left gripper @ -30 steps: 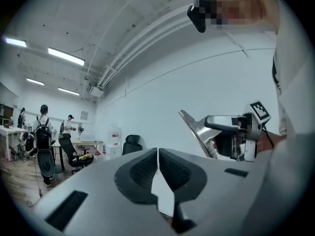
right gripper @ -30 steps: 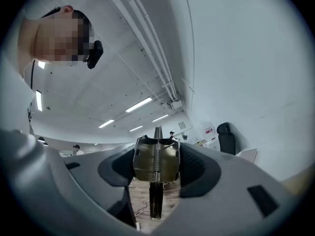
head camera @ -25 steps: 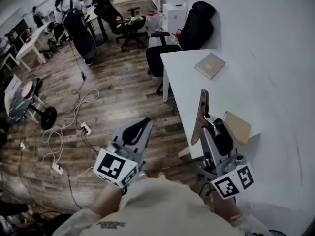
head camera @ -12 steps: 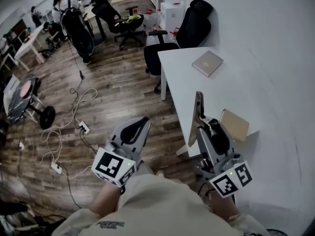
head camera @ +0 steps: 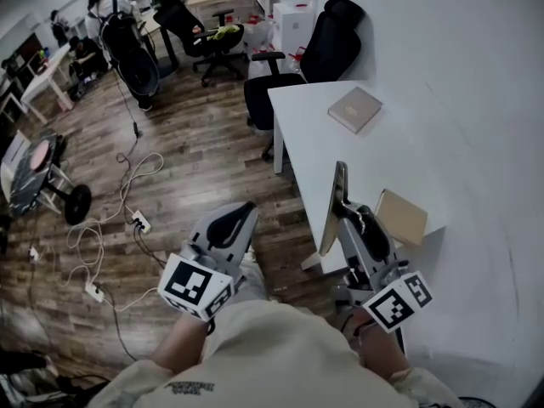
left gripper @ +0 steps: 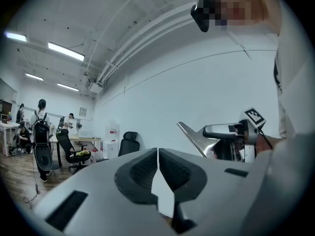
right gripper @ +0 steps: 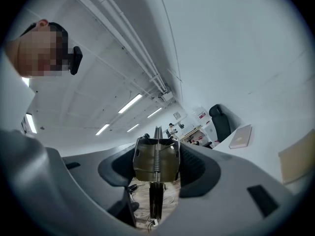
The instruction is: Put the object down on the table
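Metal object (head camera: 333,206): a flat, thin metal piece with a sprung clip part. It is held edge-on and nearly upright in the air over the near end of the white table (head camera: 314,134). It is not resting on anything.
Right gripper (head camera: 350,223): clenched on the metal object. In the right gripper view both pads press against the sides of the clip part, with the spring running up between them.
Left gripper (head camera: 231,223): jaws pressed together with nothing between them. It hangs over the wooden floor, well apart from the table.
Change over the last second: slight. The grip has not altered. The right gripper's marker cube (head camera: 398,300) has rolled a little, and the object has drifted slightly toward the table's near edge. It has stayed upright and has not come down.
Table contents: a tan book (head camera: 355,109) lies toward the far end. A tan flat box (head camera: 401,217) lies just beside the right gripper. Bare white surface lies between them.
Task status, judged: placement not begun, and the object is still being carried.
Next move, judged: lower the object onto the bare surface, tip it flat, then release.
Risk, judged: the object's lower end sits close to the near edge. If released there while upright, it could topple to the floor.
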The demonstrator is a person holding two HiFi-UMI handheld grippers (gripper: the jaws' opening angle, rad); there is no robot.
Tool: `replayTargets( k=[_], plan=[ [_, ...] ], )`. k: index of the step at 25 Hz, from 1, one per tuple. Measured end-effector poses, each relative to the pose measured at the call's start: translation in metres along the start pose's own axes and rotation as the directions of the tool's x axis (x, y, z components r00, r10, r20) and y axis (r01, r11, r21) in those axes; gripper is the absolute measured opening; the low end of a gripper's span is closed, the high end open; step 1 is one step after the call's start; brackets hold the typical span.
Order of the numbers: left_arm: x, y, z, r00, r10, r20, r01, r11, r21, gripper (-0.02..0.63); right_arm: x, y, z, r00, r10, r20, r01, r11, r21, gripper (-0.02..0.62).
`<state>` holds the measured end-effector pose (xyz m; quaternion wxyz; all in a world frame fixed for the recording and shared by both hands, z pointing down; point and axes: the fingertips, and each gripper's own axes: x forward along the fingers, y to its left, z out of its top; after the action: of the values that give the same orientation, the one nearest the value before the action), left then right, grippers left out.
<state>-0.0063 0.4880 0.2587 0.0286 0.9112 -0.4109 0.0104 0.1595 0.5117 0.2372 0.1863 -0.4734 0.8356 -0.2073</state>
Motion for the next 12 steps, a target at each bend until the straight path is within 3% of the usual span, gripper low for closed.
replayTargets(
  k=[12],
  plan=[
    [0.052,0.063,-0.02,0.999,-0.017,-0.035,0.017,1.0,-0.003,0.021,0.082,-0.047,-0.02,0.999,-0.028,-0.032,0.031,0.994,0.101,0.245]
  ],
)
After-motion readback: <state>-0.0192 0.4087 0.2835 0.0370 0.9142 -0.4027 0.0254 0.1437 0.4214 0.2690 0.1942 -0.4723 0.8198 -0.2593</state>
